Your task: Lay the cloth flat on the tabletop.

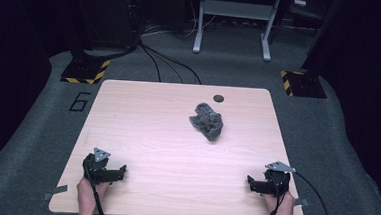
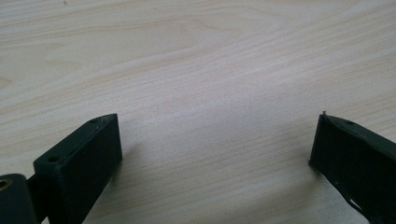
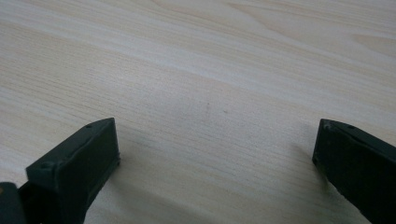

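The wooden table [image 1: 142, 129] lies bare in front of you apart from a crumpled grey cloth [image 1: 207, 120], bunched up right of centre toward the far edge — well apart from both hands. Your left gripper [image 1: 122, 171] rests at the near left corner, your right gripper [image 1: 249, 182] at the near right, both with jaws spread wide and gripping nothing.
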The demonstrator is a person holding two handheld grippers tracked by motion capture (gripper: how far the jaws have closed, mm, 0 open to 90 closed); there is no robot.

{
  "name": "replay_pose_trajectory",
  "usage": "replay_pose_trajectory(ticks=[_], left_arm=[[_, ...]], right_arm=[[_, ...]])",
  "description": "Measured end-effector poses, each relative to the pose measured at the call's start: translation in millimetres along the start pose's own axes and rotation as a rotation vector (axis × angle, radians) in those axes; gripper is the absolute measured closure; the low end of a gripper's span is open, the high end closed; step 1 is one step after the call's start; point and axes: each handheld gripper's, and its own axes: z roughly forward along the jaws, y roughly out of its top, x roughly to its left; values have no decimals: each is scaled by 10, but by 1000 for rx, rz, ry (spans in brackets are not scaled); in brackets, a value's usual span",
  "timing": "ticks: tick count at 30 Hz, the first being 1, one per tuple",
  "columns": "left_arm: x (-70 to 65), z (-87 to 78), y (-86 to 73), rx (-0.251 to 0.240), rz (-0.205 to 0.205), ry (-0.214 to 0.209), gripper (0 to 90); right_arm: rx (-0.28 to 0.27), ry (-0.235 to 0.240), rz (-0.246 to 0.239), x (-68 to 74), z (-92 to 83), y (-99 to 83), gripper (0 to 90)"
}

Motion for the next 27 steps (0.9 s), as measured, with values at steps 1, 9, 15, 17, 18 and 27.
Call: replay_pose_trajectory(ticks=[1,9,15,17,18,27], left_arm=[[1,3,1,0,-2,-2,19],[9,3,4,5,-6,-9,19],[10,4,5,6,-8,-9,19],[9,4,5,6,-8,-9,19],[9,3,5,6,-6,-8,19],[9,2,3,5,-7,-8,20]], right_arm=[[-1,0,-3,-3,1,1,0],[-1,-1,-5,-4,1,4,2],[4,-16,0,20,-5,12,2],[11,-10,-13,10,-3,26,0],[7,-4,0,5,-5,36,0],[-11,108,-5,258,68,470,6]])
